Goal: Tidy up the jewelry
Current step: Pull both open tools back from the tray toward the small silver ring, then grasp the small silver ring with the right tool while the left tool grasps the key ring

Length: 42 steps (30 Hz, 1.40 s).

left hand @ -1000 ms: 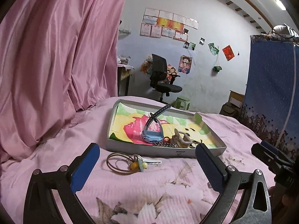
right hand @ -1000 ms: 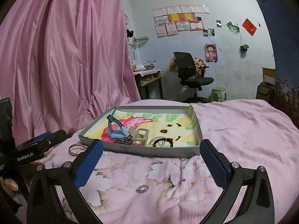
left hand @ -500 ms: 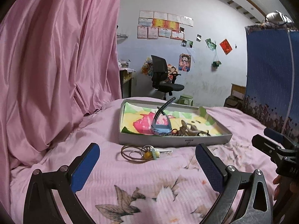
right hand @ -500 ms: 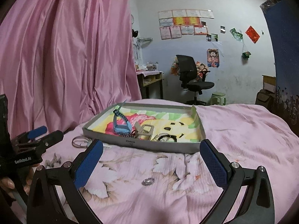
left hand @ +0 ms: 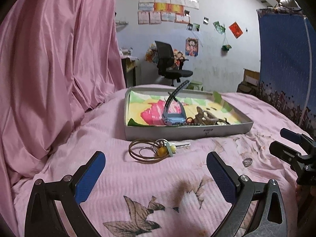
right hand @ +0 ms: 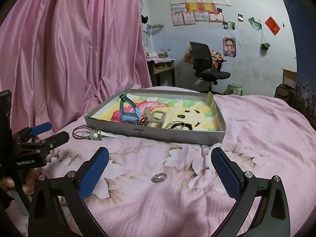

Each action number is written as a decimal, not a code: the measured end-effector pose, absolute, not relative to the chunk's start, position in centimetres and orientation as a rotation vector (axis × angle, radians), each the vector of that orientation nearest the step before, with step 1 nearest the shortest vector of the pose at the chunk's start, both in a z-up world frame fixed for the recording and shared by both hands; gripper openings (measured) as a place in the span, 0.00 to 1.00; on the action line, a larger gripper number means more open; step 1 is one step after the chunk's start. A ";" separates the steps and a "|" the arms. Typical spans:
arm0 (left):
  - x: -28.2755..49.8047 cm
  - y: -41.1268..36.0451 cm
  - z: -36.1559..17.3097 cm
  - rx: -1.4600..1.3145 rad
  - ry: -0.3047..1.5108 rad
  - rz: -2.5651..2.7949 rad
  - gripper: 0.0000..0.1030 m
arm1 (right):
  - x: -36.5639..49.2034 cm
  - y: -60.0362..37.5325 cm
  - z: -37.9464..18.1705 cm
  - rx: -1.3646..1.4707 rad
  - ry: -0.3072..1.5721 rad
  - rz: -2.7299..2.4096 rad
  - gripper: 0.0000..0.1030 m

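Observation:
A shallow grey tray [left hand: 177,133] [right hand: 169,133] with a colourful liner lies on the pink bedspread. In it are a blue watch [left hand: 173,116] [right hand: 129,113], a beige buckle piece [right hand: 155,117] and dark bangles [right hand: 178,126]. In front of the tray lie thin hoop bracelets with a yellow bead charm [left hand: 150,151] [right hand: 87,133]. A small silver ring [right hand: 159,177] [left hand: 247,161] rests on the bedspread. My left gripper [left hand: 156,177] stands open just short of the bracelets. My right gripper [right hand: 160,174] is open with the ring between its fingers, not touching it.
Pink curtains [left hand: 55,63] hang along the left. A black office chair [right hand: 207,67] and a desk [right hand: 161,67] stand beyond the bed by the wall. A blue patterned cloth [left hand: 286,65] hangs at the right. A person's hand holds the left gripper's handle [right hand: 11,183].
Both grippers have dropped lower and pulled back a little from the tray. The ring now sits between the right gripper's fingers, and the bracelets are nearer the left one. Both stay open.

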<state>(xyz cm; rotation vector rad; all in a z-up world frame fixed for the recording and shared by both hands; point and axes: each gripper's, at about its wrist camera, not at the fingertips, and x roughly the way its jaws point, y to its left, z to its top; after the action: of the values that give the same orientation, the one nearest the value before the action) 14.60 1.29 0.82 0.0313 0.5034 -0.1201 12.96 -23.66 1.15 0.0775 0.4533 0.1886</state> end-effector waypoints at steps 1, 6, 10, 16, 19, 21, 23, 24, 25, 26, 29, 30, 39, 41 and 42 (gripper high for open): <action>14.9 1.3 0.7 0.031 0.516 -0.120 1.00 | 13.1 -23.5 1.1 0.077 0.461 0.191 0.99; 16.6 1.8 0.1 0.000 0.601 -0.151 1.00 | 14.2 -23.4 0.1 0.079 0.523 0.205 0.98; 17.8 1.9 0.1 -0.009 0.621 -0.176 1.00 | 14.9 -23.5 -0.6 0.100 0.563 0.231 0.81; 19.0 0.6 0.2 0.045 0.630 -0.208 0.90 | 16.1 -23.3 -2.0 0.116 0.638 0.240 0.53; 19.7 0.0 -0.1 0.067 0.653 -0.224 0.80 | 16.6 -22.9 -2.6 0.107 0.670 0.240 0.46; 20.2 -0.3 -0.5 0.073 0.676 -0.230 0.71 | 17.0 -22.7 -3.1 0.105 0.698 0.238 0.44; 20.6 -0.4 -0.7 0.075 0.694 -0.235 0.65 | 17.2 -22.7 -3.4 0.106 0.718 0.237 0.44; 20.9 -0.5 -1.0 0.074 0.709 -0.235 0.61 | 17.4 -22.6 -3.7 0.108 0.730 0.237 0.44; 21.0 -0.4 -1.1 0.074 0.718 -0.234 0.59 | 17.5 -22.6 -3.8 0.111 0.740 0.240 0.44; 21.3 -0.4 -1.3 0.072 0.733 -0.235 0.54 | 17.6 -22.5 -4.0 0.113 0.750 0.245 0.40; 21.8 -0.4 -1.8 0.063 0.754 -0.228 0.48 | 17.8 -22.2 -4.4 0.119 0.770 0.263 0.33; 21.9 -0.4 -1.9 0.061 0.756 -0.223 0.47 | 17.8 -22.1 -4.5 0.118 0.772 0.269 0.32; 21.8 -0.2 -2.4 0.051 0.746 -0.227 0.28 | 17.7 -21.5 -4.6 0.114 0.773 0.310 0.22; 21.6 -0.3 -2.4 0.060 0.738 -0.227 0.27 | 17.6 -21.3 -4.5 0.112 0.772 0.321 0.19; 21.4 -0.4 -2.4 0.065 0.730 -0.222 0.27 | 17.5 -21.3 -4.5 0.110 0.771 0.327 0.19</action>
<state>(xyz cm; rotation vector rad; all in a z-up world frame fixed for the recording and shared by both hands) 21.36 -0.42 -2.42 0.0648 0.7303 -0.2222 17.55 -21.27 -4.51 0.1104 0.7714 0.3269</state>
